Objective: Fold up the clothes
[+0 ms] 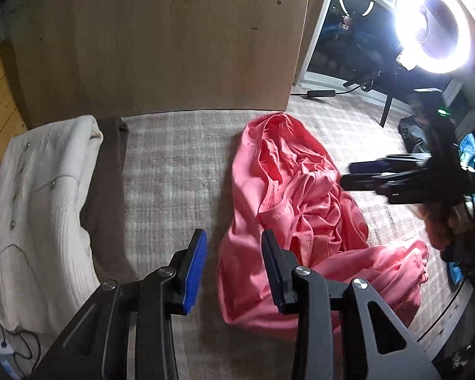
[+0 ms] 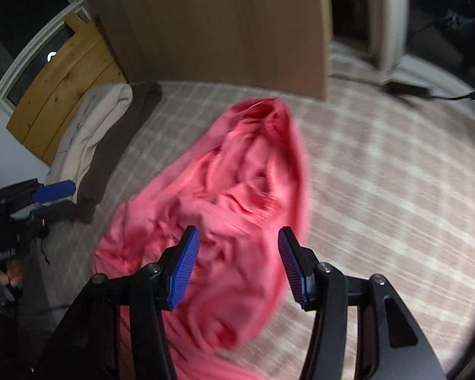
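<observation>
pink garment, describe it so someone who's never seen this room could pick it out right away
Start at the pale checked rug in front of the tall wooden panel. The pink garment lies crumpled in a heap near the middle of the rug, unfolded. It is the only bright, rumpled piece: the cream garment and the brown garment at the rug's left edge lie flat together in dull colours.

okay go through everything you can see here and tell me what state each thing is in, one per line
pink garment: crumpled in a heap on the rug, unfolded
white garment: folded, lying on the brown one
brown garment: folded, under the white one
left gripper: open, nothing between the pads
right gripper: open, above the pink garment, nothing held
ring light: switched on
checked rug: flat, spread under the clothes
</observation>
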Available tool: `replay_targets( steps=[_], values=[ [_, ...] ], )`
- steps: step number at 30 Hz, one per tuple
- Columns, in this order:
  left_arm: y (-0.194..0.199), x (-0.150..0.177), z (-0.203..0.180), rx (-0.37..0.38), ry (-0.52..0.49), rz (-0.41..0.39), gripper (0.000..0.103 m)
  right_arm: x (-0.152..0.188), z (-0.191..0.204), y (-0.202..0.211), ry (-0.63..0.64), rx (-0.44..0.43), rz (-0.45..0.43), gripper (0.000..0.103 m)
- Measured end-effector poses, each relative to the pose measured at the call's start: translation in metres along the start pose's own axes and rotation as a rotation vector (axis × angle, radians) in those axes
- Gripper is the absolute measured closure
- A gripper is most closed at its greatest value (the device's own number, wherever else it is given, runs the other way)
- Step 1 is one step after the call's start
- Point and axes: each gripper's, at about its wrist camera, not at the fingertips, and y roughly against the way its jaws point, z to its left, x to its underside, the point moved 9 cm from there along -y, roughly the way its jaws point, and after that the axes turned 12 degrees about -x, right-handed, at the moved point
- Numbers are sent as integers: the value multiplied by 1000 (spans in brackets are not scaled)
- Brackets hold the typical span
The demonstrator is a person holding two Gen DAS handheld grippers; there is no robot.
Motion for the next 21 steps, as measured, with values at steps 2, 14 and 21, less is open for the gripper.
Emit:
replay_targets(
  steps=[2,14,21],
  values=[
    [-5,1,5,-4,4,11,69,-3,2,-18,4,-21,20,60],
    [-8,-3,-18,61,-70,36,68,23,-19,138,-131,-36,-249,97],
    [6,-16,-103,231,-197,15,60,77,-85,183,-337,106,-283,97]
  ],
)
